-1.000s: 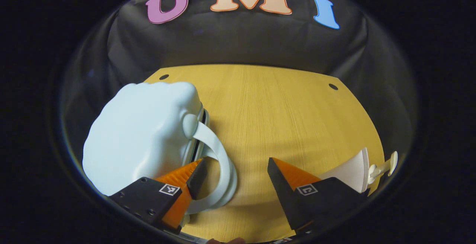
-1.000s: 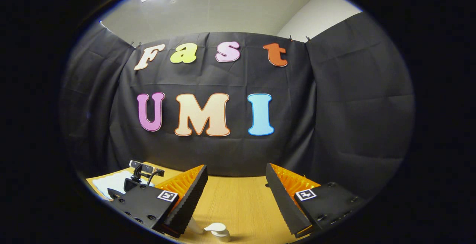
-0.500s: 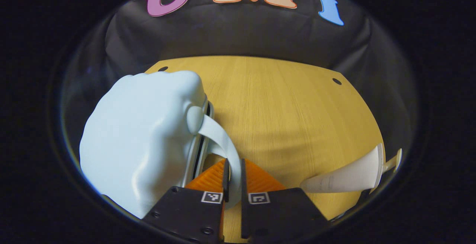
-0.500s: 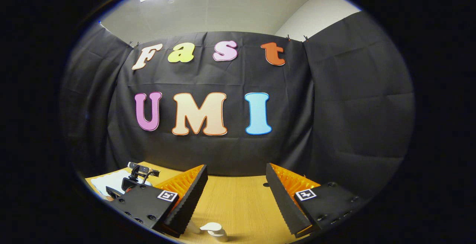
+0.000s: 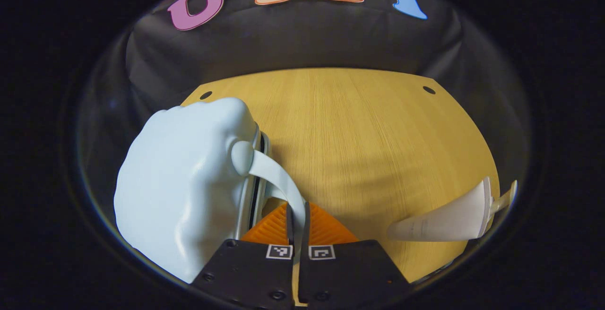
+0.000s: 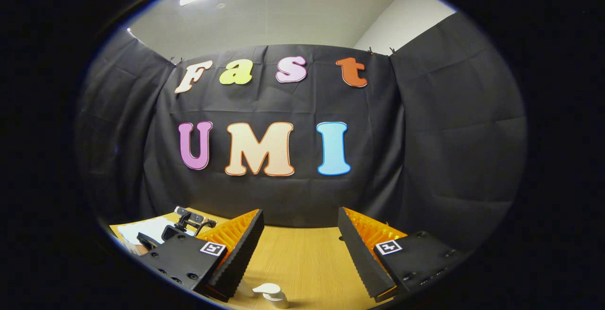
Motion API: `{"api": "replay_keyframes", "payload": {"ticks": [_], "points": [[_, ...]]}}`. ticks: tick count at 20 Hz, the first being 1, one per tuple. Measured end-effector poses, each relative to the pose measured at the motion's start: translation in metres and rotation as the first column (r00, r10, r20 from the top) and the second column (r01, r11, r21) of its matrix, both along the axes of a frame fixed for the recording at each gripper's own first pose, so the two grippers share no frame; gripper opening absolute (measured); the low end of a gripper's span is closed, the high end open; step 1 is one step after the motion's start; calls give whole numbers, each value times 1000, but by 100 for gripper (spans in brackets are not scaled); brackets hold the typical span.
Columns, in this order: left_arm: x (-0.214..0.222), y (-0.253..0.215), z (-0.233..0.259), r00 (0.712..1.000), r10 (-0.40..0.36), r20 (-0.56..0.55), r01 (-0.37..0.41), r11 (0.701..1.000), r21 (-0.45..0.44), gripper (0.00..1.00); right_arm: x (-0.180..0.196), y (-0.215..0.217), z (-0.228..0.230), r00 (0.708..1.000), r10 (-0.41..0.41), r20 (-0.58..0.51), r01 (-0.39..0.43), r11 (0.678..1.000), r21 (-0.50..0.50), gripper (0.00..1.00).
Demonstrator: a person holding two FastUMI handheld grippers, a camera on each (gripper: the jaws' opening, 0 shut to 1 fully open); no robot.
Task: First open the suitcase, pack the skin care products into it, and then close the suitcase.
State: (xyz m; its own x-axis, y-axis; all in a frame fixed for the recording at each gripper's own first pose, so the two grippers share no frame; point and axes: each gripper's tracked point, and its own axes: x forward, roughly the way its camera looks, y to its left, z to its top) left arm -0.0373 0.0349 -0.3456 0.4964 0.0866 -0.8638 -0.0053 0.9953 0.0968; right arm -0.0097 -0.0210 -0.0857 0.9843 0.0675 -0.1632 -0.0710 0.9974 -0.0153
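In the left gripper view, the left gripper (image 5: 298, 215) sits at the bottom centre, its 2 fingers pressed together on the pale blue handle (image 5: 279, 182) of a suitcase (image 5: 182, 182). The suitcase, rounded and pale blue, lies shut at the lower left on a wooden table (image 5: 359, 130). At the lower right edge, a white pump bottle (image 5: 444, 218) lies on its side. In the right gripper view, the right gripper (image 6: 300, 248) is at the bottom with its 2 fingers spread wide, holding nothing, above the table (image 6: 302, 258). The white pump bottle (image 6: 269, 293) shows at the bottom centre, just below the left finger.
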Motion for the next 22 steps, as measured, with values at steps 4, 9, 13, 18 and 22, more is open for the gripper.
{"api": "replay_keyframes", "payload": {"ticks": [4, 9, 13, 18, 22], "points": [[4, -1, 18, 1000, 13, 17, -13, 1000, -29, 0, 8, 10, -1, 998, 57, 23, -57, 998, 19, 99], [2, 6, 67, 996, -71, 53, 77, 989, -123, 0, 10, 41, -13, 1000, 14, -4, -14, 999, 42, 99], [5, 23, 105, 991, -97, 95, 113, 979, -172, 0, 16, 73, -20, 1000, 5, -8, -5, 1000, 28, 99], [14, 51, 150, 981, -113, 157, 144, 968, -204, 0, 20, 97, -19, 1000, -3, -4, 3, 1000, 24, 98], [23, 86, 178, 975, -100, 201, 147, 961, -236, 0, 21, 118, -17, 1000, -8, 3, 8, 1000, 15, 98]]}}
